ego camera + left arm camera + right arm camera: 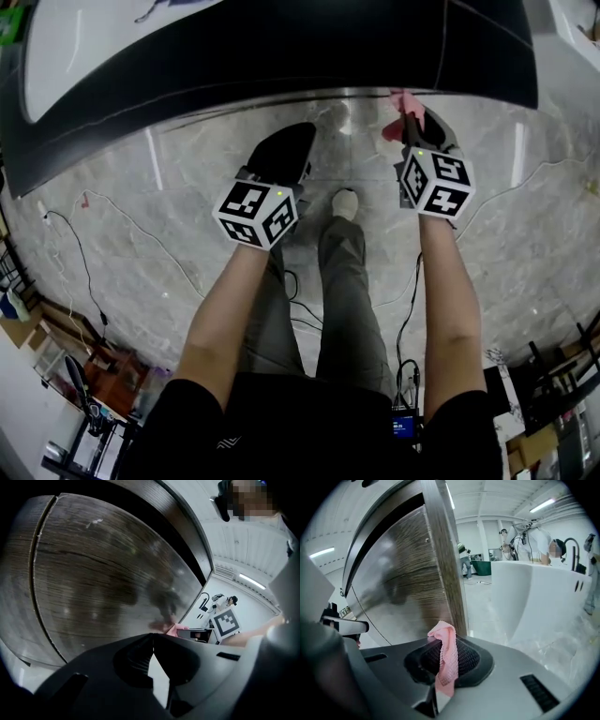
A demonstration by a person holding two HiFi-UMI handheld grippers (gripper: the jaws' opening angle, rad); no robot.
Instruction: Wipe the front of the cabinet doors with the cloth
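Seemingly wiping is hardly under way — the right gripper [440,644] pinches the small pink knitted cloth [447,653] at one o'clock, near the dark wood-grain cabinet door [408,573] (contact unclear), while the left gripper [152,641], jaws pressed together empty, hovers at eleven.

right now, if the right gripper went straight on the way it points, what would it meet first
Probably the wood-grain cabinet door, near its right edge; the pink cloth pinched in the right gripper sticks out ahead and would touch first. Depth is hard to judge.
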